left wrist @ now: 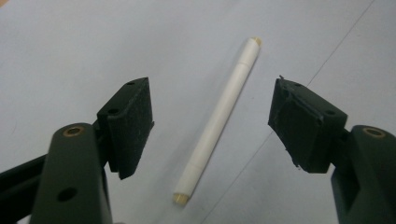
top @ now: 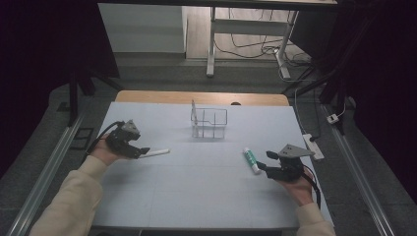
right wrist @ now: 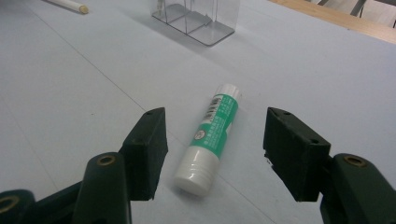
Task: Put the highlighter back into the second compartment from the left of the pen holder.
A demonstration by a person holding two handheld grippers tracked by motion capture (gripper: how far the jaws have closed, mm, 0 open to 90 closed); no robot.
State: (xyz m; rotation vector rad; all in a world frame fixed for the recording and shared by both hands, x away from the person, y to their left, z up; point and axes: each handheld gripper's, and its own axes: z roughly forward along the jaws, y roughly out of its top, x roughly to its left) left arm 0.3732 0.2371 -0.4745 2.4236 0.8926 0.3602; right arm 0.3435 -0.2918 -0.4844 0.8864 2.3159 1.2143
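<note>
A white pen (left wrist: 219, 114) lies flat on the pale table mat (top: 206, 172), and my left gripper (left wrist: 210, 128) hangs open over its near end, jaws apart on either side without touching it. In the high view that pen (top: 155, 153) pokes out to the right of the left gripper (top: 140, 152). A green and white glue stick (right wrist: 211, 137) lies between the open jaws of my right gripper (right wrist: 212, 156), white cap nearest, with neither pad on it. From above, the glue stick (top: 252, 161) sits just left of the right gripper (top: 265, 169).
A clear plastic organiser with dividers (top: 209, 122) stands upright at the middle back of the mat, also seen in the right gripper view (right wrist: 196, 18). The wooden table edge (top: 201, 97) runs behind it. A power strip (top: 313, 145) lies off the mat's right side.
</note>
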